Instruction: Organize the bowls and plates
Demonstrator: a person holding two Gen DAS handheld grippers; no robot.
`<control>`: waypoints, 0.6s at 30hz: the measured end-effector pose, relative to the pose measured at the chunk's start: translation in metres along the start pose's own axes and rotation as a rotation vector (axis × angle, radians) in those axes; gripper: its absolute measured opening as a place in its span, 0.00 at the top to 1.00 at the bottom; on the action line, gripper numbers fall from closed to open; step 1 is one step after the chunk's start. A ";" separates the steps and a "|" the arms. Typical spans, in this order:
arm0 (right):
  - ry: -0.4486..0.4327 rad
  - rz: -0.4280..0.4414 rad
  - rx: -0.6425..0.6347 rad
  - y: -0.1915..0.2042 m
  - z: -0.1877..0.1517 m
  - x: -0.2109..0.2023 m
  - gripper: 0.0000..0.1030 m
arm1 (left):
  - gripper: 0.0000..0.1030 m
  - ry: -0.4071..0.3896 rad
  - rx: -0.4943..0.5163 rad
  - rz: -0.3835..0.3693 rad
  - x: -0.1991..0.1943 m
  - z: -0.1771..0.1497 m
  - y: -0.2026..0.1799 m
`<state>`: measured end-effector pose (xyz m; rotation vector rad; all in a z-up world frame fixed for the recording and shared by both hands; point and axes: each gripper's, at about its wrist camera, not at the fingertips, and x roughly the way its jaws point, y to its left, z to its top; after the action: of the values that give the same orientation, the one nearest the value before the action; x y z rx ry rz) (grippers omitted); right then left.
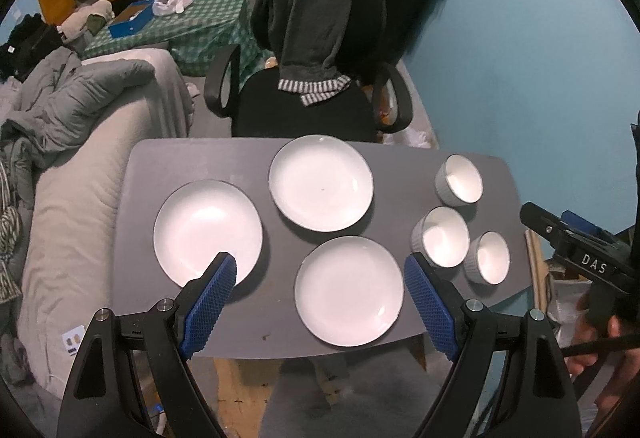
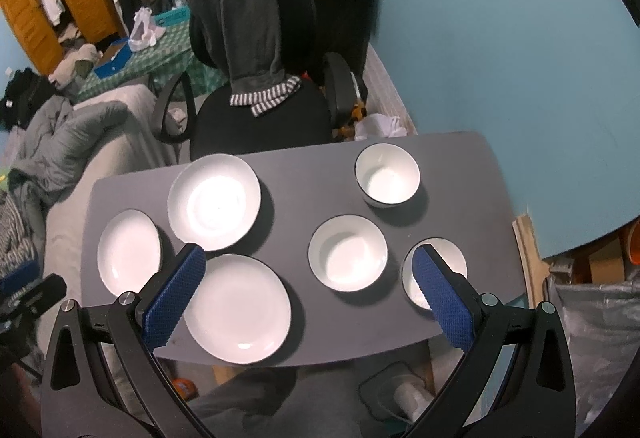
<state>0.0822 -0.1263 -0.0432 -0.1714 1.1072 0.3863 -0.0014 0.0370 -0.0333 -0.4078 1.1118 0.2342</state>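
Note:
Three white plates lie apart on a small grey table (image 1: 276, 238): a left plate (image 1: 208, 232), a far plate (image 1: 321, 183) and a near plate (image 1: 349, 291). Three white bowls stand on the right side: a far bowl (image 1: 459, 179), a middle bowl (image 1: 441, 236) and a near bowl (image 1: 489, 257). My left gripper (image 1: 320, 264) hovers open above the table's near edge, nothing between its blue pads. My right gripper (image 2: 308, 258) also hangs open above the table, over the gap between the near plate (image 2: 239, 308) and the middle bowl (image 2: 347, 253). Neither touches any dish.
A black office chair (image 1: 320, 78) draped with a dark hoodie stands behind the table. A grey bed (image 1: 80, 178) with bedding runs along the left. A teal wall (image 1: 520, 58) is at the right. A hand (image 1: 600, 334) holding the other gripper shows at the right edge.

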 end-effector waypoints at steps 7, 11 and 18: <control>0.051 0.056 -0.041 0.000 -0.005 0.022 0.02 | 0.15 0.054 0.018 0.041 0.021 -0.004 0.005; 0.082 0.083 -0.061 -0.002 -0.010 0.038 0.02 | 0.15 0.085 0.020 0.061 0.034 -0.008 0.006; 0.165 0.159 -0.090 0.000 -0.026 0.071 0.02 | 0.15 0.132 0.029 0.089 0.061 -0.018 0.009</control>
<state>0.0879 -0.1188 -0.1188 -0.1980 1.2707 0.5730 0.0061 0.0362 -0.0971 -0.3520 1.2632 0.2715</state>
